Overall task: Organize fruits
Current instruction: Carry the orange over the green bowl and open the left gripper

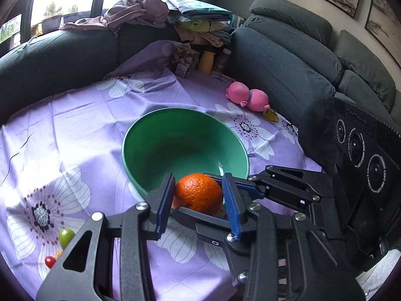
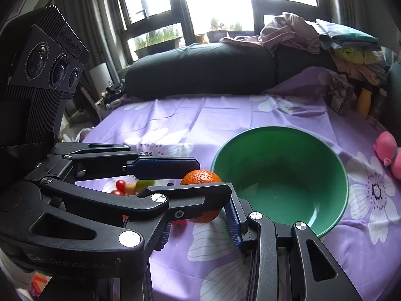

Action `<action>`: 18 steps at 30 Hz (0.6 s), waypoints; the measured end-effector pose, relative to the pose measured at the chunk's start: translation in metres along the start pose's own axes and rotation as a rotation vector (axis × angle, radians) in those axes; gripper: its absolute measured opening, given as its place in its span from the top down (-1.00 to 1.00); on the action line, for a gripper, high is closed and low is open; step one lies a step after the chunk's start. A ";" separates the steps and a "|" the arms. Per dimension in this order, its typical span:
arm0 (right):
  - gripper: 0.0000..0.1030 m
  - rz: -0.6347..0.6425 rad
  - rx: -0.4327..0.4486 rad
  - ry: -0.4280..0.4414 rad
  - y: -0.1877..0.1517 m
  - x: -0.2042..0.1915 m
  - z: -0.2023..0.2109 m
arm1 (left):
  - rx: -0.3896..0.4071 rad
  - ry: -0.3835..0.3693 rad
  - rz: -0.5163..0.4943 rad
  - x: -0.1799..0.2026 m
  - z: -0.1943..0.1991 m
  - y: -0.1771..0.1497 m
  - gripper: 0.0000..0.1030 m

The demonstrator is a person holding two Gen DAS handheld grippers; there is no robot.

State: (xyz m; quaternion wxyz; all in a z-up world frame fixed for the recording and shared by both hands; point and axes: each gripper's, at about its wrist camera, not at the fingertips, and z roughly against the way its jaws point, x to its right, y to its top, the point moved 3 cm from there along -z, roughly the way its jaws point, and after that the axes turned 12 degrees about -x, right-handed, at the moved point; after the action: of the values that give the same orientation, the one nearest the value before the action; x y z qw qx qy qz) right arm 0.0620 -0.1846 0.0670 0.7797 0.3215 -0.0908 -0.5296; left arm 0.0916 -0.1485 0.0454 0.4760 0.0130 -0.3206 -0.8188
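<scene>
An orange (image 1: 198, 193) (image 2: 200, 178) is gripped from two sides at once. My left gripper (image 1: 199, 183) has its blue pads pressed on the orange's left and right flanks. My right gripper (image 1: 193, 193) comes in from the right and clamps it front and back. In the right wrist view the right gripper (image 2: 200, 214) holds the orange's lower part, and the left gripper (image 2: 211, 175) crosses in from the left. The fruit hangs just above the purple cloth at the near rim of an empty green bowl (image 1: 163, 150) (image 2: 275, 175). Small red and green fruits (image 1: 65, 235) (image 2: 121, 183) lie on the cloth to the left.
A pink pig toy (image 1: 248, 96) (image 2: 388, 150) lies beyond the bowl to the right. A yellow bottle (image 1: 206, 62) and packets stand at the table's far end. Dark sofa cushions (image 1: 288, 70) with piled clothes (image 1: 155, 7) ring the table.
</scene>
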 end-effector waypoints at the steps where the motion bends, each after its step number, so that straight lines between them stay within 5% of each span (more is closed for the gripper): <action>1: 0.22 -0.009 0.007 -0.003 0.002 0.006 0.001 | -0.002 -0.002 -0.007 0.001 -0.004 0.005 0.26; 18: 0.22 -0.124 -0.113 -0.017 0.002 0.067 -0.044 | -0.118 -0.067 0.069 -0.015 -0.078 0.027 0.26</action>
State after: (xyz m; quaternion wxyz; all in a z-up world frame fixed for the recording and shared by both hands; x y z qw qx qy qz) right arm 0.1137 -0.2258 0.0207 0.7616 0.2775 -0.0473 -0.5837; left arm 0.1456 -0.1857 -0.0063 0.4929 -0.0534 -0.2877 -0.8194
